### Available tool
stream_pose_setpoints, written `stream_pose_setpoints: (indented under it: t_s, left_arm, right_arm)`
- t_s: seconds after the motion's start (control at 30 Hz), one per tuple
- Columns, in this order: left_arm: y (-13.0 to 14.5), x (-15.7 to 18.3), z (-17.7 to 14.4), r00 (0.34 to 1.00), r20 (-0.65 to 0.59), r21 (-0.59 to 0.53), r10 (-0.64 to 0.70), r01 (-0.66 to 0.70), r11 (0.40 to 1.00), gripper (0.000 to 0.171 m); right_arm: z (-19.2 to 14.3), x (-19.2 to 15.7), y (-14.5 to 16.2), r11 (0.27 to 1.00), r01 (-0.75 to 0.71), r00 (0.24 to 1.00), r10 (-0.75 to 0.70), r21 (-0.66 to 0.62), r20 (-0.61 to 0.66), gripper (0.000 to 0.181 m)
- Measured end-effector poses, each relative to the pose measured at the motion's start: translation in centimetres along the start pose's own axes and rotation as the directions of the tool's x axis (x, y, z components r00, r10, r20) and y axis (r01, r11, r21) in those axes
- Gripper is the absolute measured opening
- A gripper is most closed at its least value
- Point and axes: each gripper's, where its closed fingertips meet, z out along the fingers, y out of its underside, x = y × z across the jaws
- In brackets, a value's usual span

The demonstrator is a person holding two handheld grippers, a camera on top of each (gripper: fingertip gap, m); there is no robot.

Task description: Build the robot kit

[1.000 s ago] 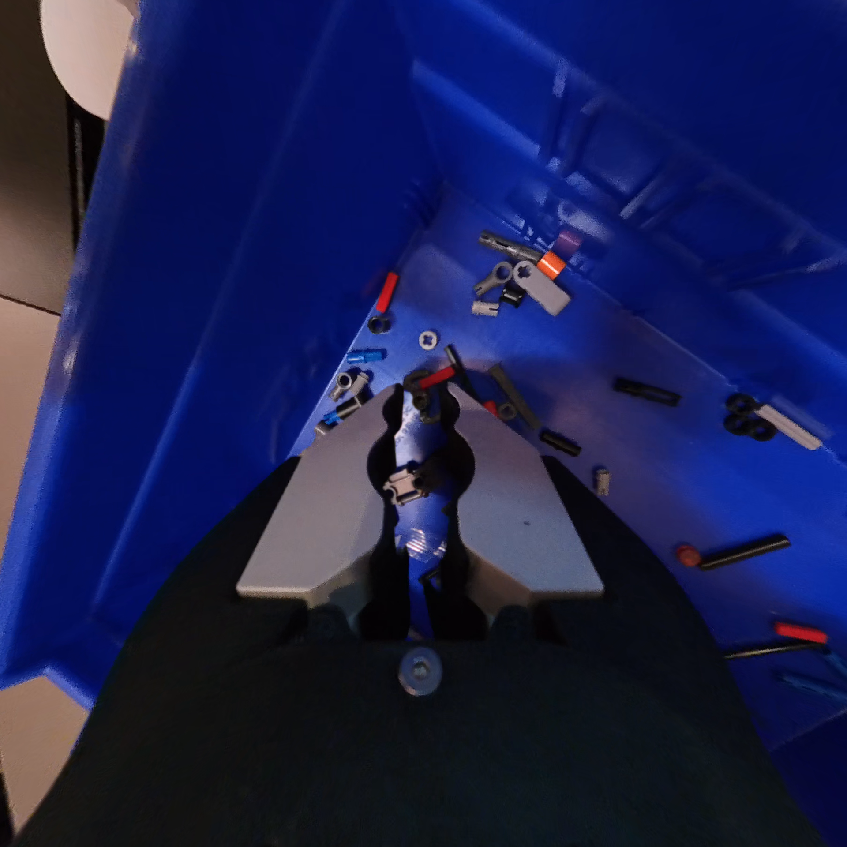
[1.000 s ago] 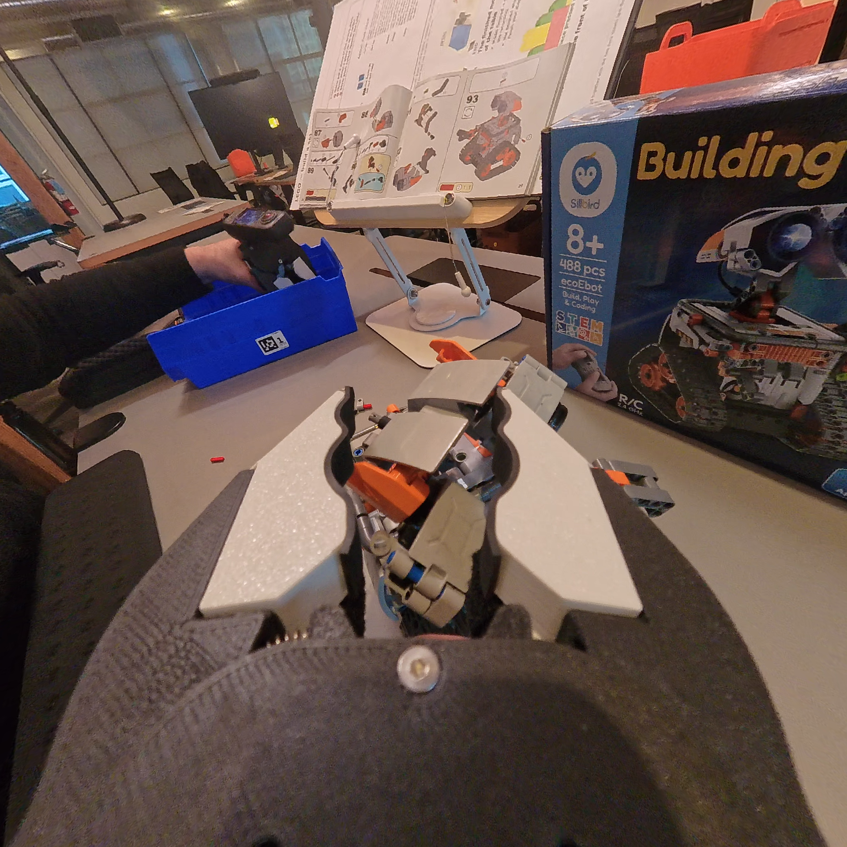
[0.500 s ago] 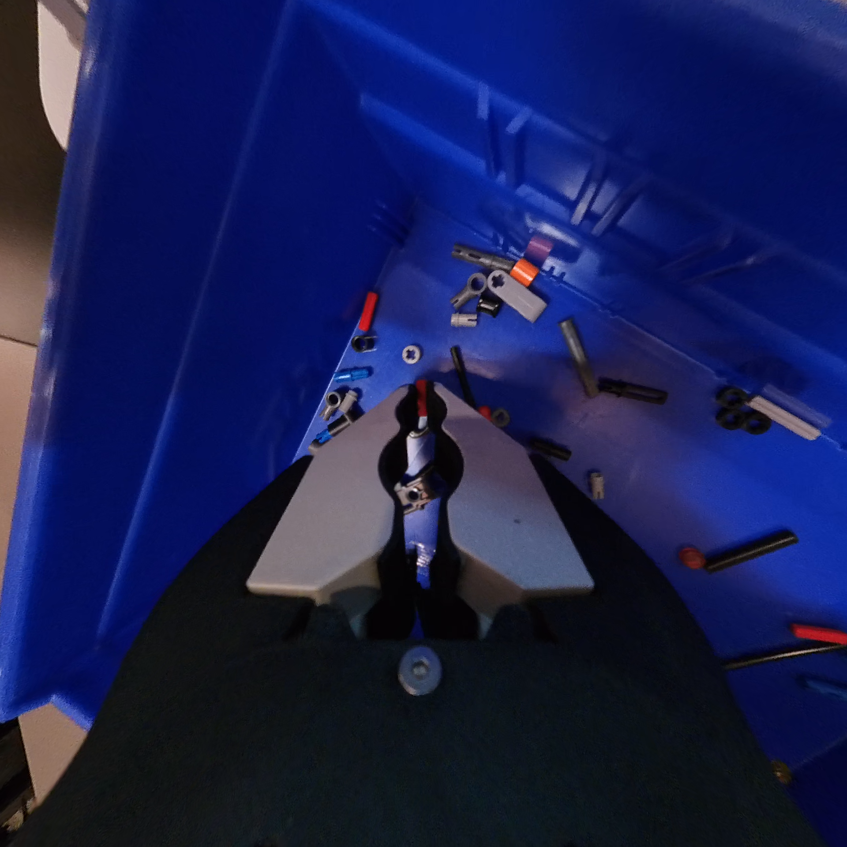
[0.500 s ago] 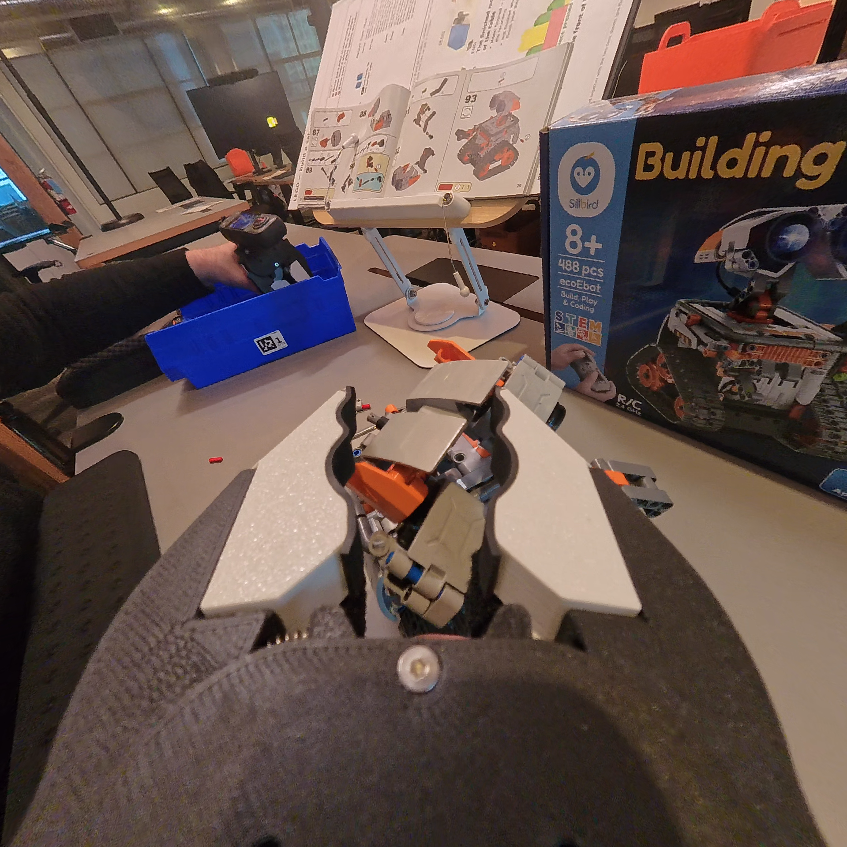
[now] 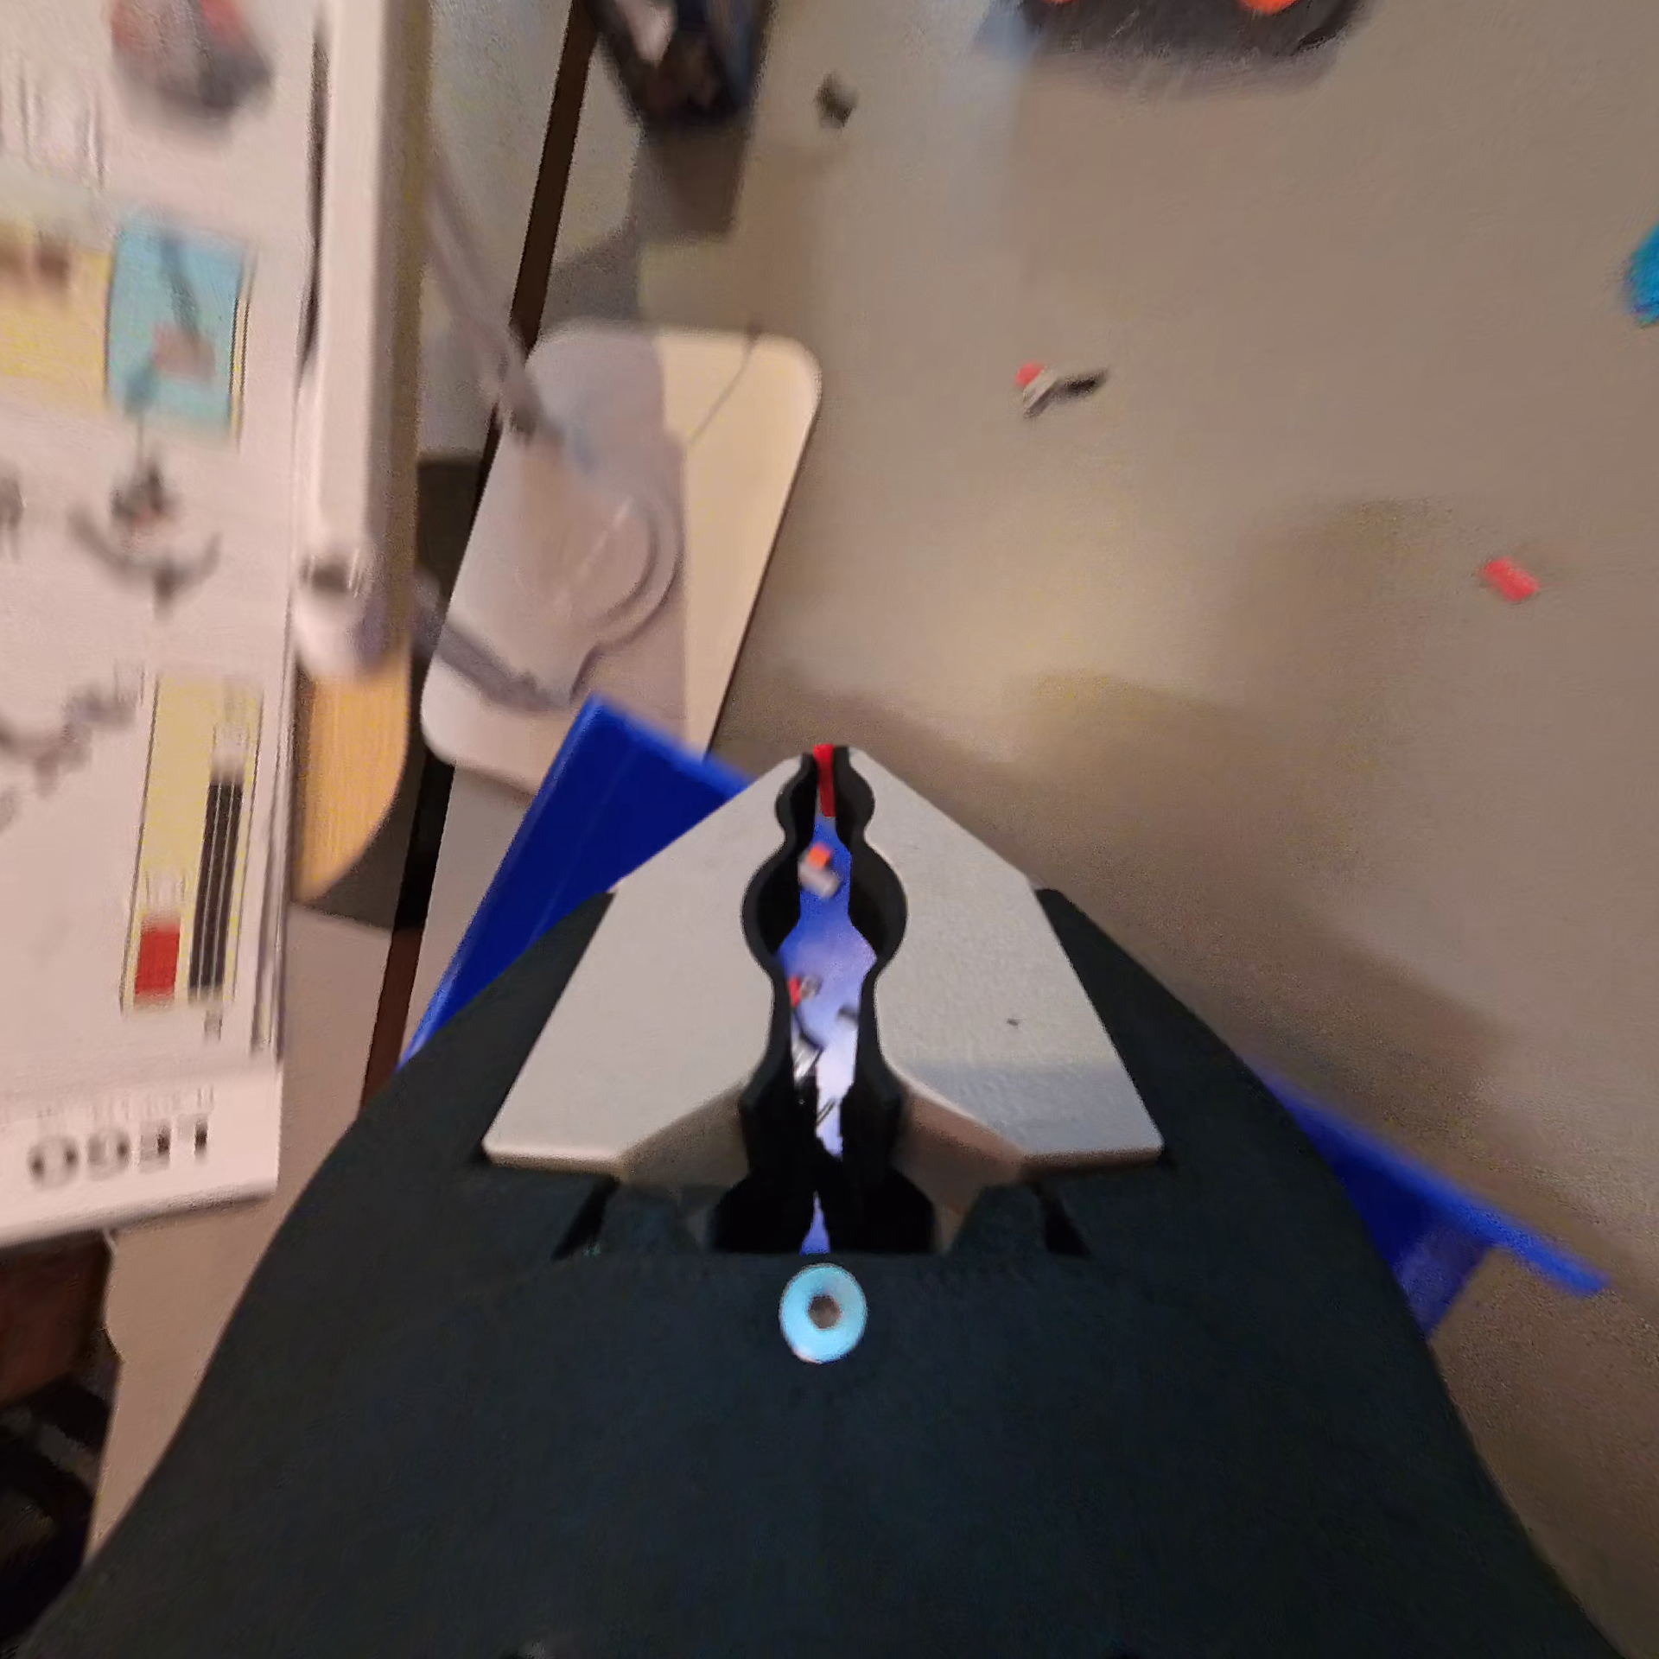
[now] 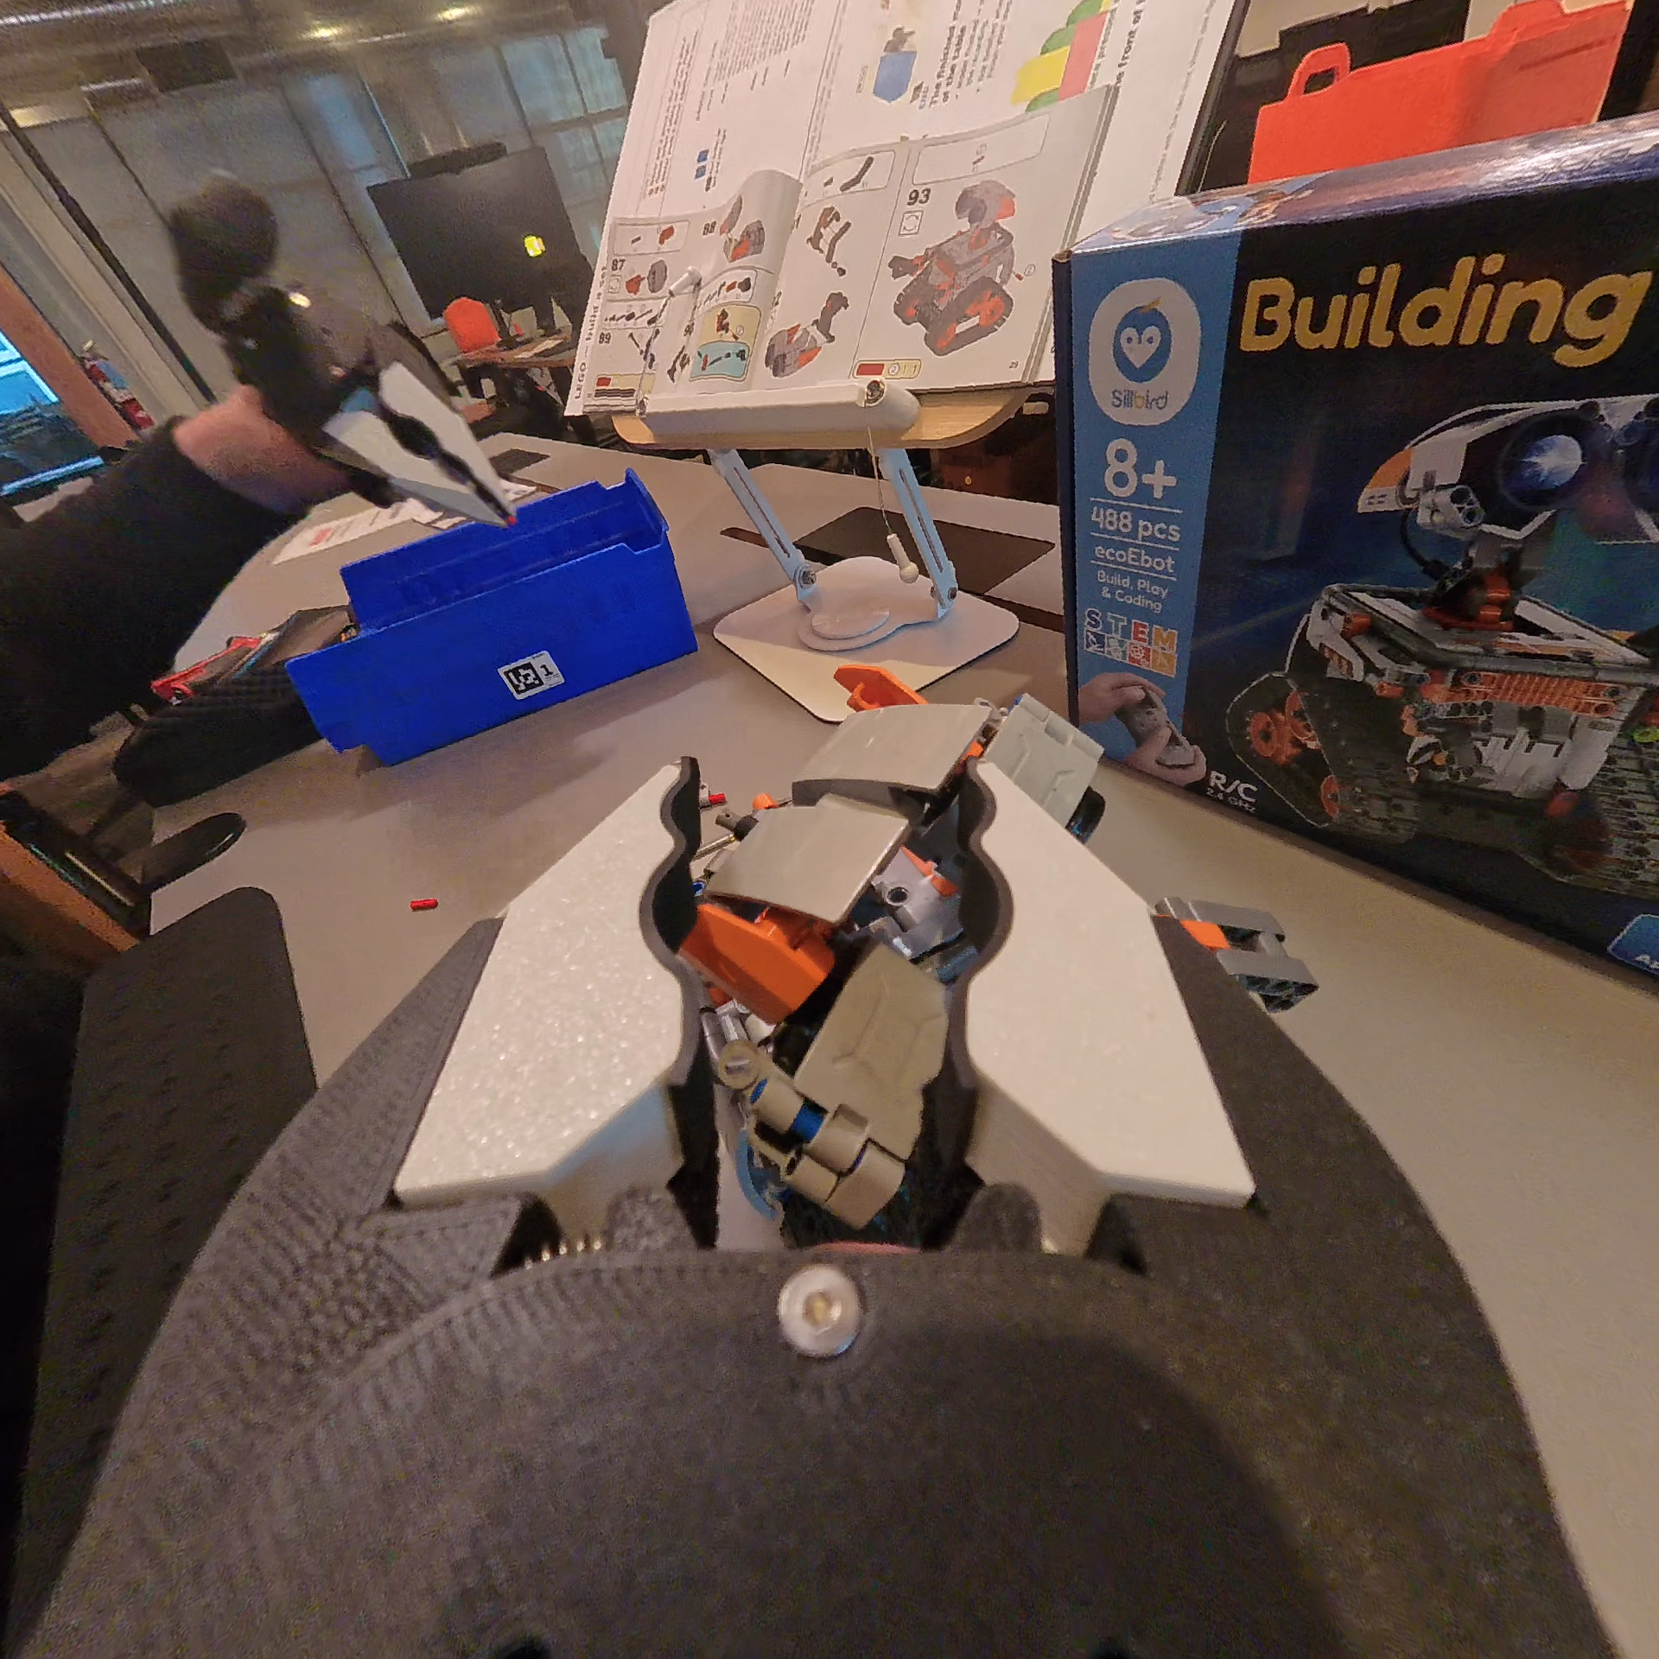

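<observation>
Left gripper above the blue plastic bin, tips pinching a small red plastic pin. Right gripper, nearer than the bin, clamped around a grey-and-orange brick-built robot model on the beige tabletop.

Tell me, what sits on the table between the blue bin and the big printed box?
In the right wrist view, the white book stand holding an open instruction booklet stands between the blue bin and the printed box.
</observation>
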Motion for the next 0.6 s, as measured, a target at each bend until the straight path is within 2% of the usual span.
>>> stream_pose_setpoints:
  t_s: [0.07, 0.13, 0.3, 0.4, 0.5, 0.6]
  left_arm:
    - [-4.4, 3.6, 0.5, 0.996, -0.042, 0.029, 0.075, -0.074, 0.997, 0.002]
    - [-8.1, 8.0, 2.4, 0.984, -0.111, 0.046, 0.141, -0.137, 0.989, 0.002]
    - [-14.3, 18.7, 10.3, 0.922, -0.3, 0.068, 0.245, -0.236, 0.969, 0.001]
    - [-16.5, 23.0, 15.4, 0.885, -0.366, 0.08, 0.287, -0.277, 0.957, 0.001]
    - [-17.7, 25.1, 19.4, 0.877, -0.389, 0.079, 0.281, -0.273, 0.959, 0.001]
    - [-18.3, 26.1, 21.6, 0.88, -0.398, 0.085, 0.261, -0.248, 0.965, 0.001]
  right_arm:
    - [0.0, 0.1, 0.0, 1.0, -0.006, 1.0, 0.006, 0.003, 0.002, 0.056]
    - [0.0, 0.1, 0.0, 1.0, -0.005, 1.0, 0.005, 0.003, 0.003, 0.056]
    - [-0.1, 0.1, 0.0, 1.0, -0.017, 1.0, 0.017, 0.005, 0.012, 0.056]
    - [-0.1, 0.0, 0.0, 1.0, -0.019, 1.0, 0.018, 0.006, 0.013, 0.056]
    - [0.0, 0.1, -0.1, 1.0, -0.028, 1.0, 0.027, 0.007, 0.014, 0.056]
    - [0.1, 0.2, -0.1, 1.0, -0.031, 0.999, 0.031, 0.004, 0.012, 0.055]
